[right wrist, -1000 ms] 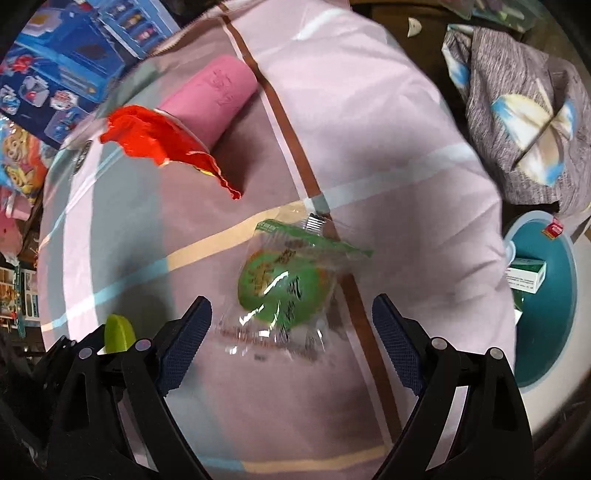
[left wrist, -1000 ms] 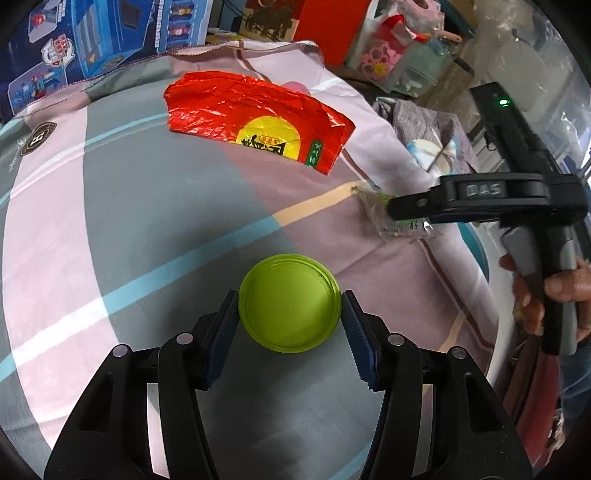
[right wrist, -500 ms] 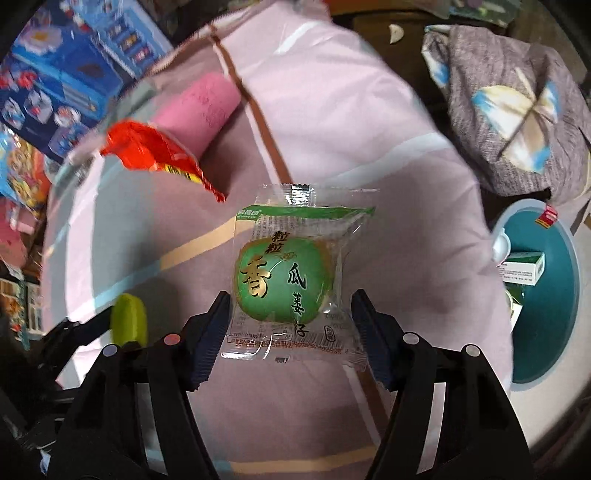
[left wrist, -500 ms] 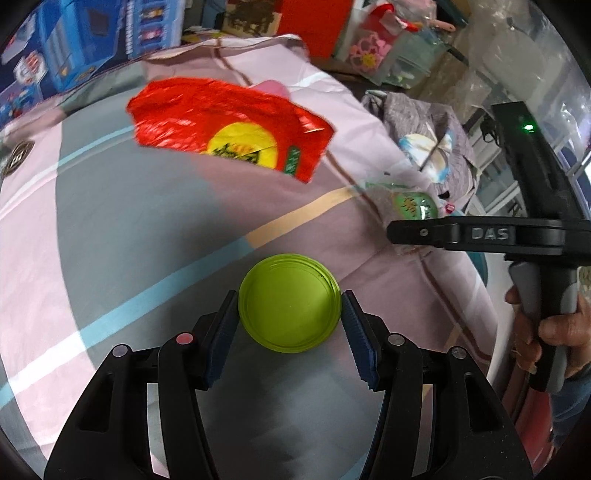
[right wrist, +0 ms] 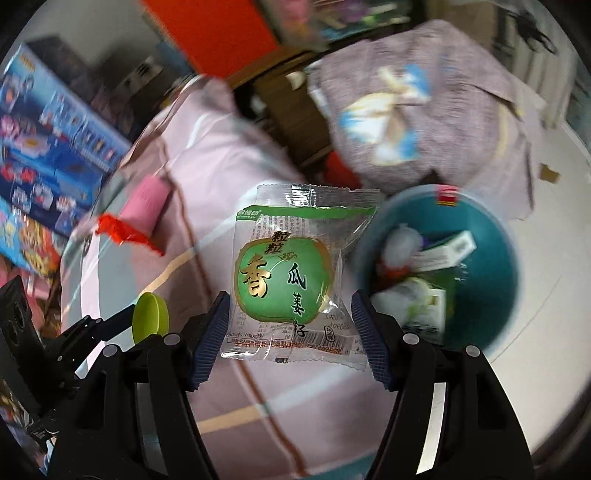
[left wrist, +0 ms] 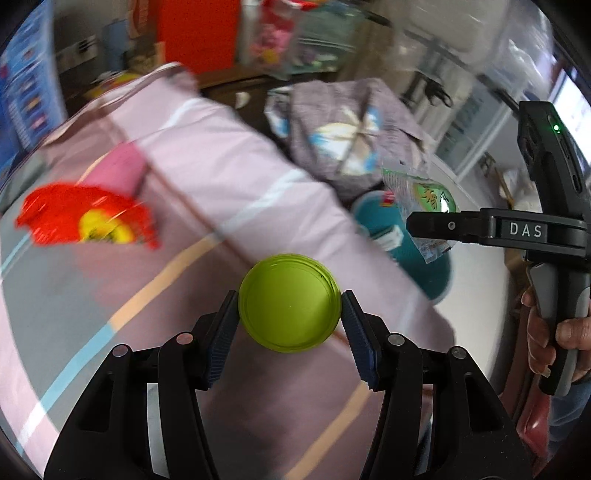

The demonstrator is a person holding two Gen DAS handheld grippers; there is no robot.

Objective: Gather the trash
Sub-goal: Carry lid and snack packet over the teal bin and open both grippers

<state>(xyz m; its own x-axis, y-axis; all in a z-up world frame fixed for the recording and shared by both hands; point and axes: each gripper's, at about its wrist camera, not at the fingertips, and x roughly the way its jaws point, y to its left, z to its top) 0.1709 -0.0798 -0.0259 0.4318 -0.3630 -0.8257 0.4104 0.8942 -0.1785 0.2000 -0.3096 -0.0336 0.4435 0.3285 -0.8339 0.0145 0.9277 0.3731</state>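
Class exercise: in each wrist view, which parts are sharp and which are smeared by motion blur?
Left wrist view: the green lid in the left gripper is sharp, while the bedsheet and red wrapper smear. Right wrist view: the snack packet is crisp, the teal bin blurred.

Place: a lived-in room of a home, most likely a bedroom.
Bed: a bed sheet [right wrist: 221, 155] in pink and grey with thin stripes covers a soft, rounded surface.
Toys: colourful toy boxes [right wrist: 48, 147] are stacked beside the bed.
Clothing: a grey patterned garment [left wrist: 351, 136] lies in a heap next to the bed.
Waste: a teal trash bin [right wrist: 495, 258] stands on a pale floor and holds small cartons and wrappers.
Background: it is blurred, with an orange-red panel [left wrist: 195, 33] and crowded shelves.
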